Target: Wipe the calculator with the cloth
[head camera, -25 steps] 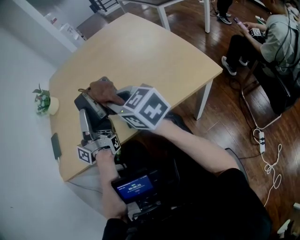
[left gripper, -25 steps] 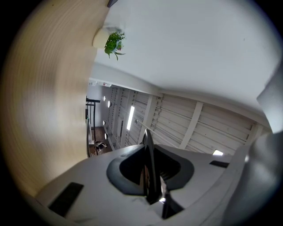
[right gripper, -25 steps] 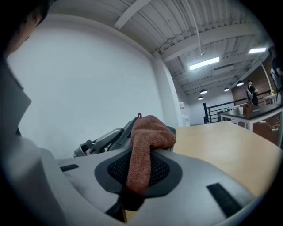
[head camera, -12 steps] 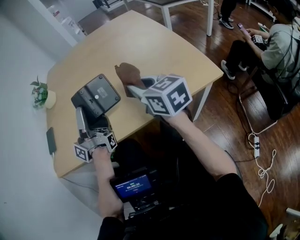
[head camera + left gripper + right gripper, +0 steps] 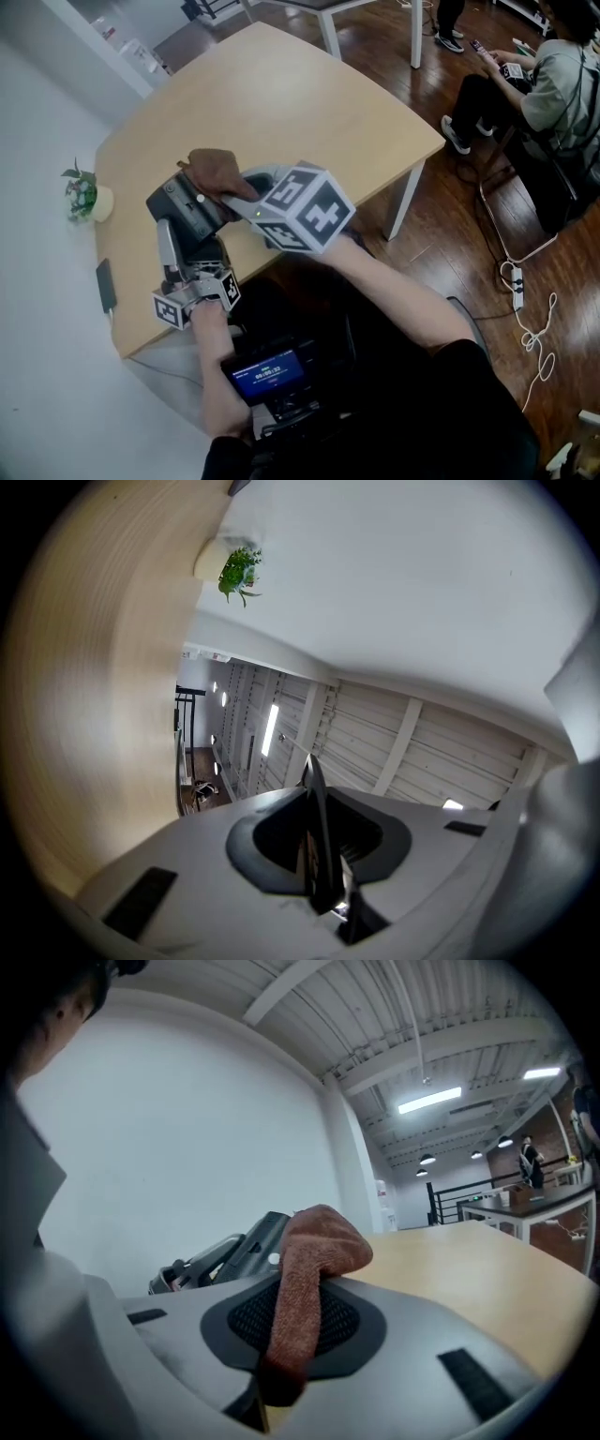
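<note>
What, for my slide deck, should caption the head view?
Right gripper holds a cloth on the calculator gripped by the left gripper.

Potted plant (small) on table

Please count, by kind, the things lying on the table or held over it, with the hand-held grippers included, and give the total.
Calculator: 1
Brown cloth: 1
Small potted plant: 1
Dark flat device: 1
Hand-held grippers: 2 (left hand-held gripper, right hand-held gripper)
Total: 6
</note>
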{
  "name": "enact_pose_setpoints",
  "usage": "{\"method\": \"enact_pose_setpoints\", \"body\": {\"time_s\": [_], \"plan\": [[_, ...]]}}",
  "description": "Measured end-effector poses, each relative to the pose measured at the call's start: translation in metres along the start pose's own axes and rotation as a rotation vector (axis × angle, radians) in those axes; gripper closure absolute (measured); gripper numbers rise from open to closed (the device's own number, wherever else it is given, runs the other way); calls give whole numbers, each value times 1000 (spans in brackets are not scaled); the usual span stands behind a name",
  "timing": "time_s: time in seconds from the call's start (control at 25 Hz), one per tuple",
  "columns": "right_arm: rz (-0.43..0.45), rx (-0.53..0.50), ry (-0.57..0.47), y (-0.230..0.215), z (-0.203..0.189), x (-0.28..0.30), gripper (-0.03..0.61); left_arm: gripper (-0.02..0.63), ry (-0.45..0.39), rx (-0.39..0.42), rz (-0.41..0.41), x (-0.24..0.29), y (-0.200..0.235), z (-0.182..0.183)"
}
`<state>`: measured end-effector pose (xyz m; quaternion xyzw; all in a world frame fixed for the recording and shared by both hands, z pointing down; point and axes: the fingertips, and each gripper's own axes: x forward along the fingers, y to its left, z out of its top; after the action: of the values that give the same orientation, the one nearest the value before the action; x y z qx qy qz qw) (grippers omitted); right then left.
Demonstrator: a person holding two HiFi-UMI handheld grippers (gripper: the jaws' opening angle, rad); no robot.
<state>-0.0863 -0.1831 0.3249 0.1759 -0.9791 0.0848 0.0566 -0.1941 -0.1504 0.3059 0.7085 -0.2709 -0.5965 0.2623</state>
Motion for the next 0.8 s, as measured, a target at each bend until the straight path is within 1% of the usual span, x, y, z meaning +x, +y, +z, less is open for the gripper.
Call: {"method": "enact_pose_setpoints", "body": {"time_s": [0.2, 0.32, 0.36, 0.44, 0.56, 0.6, 0.68, 0.76, 0.8], "plan": [[-114, 76, 32, -52, -20, -15, 522, 559, -55, -37, -1, -6, 4, 9], [-147, 116, 11, -64, -22, -29, 522, 560, -88, -48, 14, -6, 10, 14], [-141, 115, -7, -60, -17, -32, 522, 560, -98, -49, 20, -6, 12, 16], [-102, 92, -44, -41, -6, -35, 522, 560, -114, -50, 25, -7, 13, 18], [0, 28, -77, 7, 10, -25, 522, 560, -123, -39, 31, -8, 15, 18], [31, 0, -73, 23, 11, -18, 522, 560, -122, -37, 33, -7, 15, 17], [69, -64, -33, 47, 4, -3, 522, 560, -121, -36, 38, -6, 15, 15], [66, -107, 20, 52, -10, 9, 520, 560, -125, -30, 44, -6, 14, 13], [52, -108, 35, 49, -16, 10, 520, 558, -128, -27, 47, -7, 14, 13]]}}
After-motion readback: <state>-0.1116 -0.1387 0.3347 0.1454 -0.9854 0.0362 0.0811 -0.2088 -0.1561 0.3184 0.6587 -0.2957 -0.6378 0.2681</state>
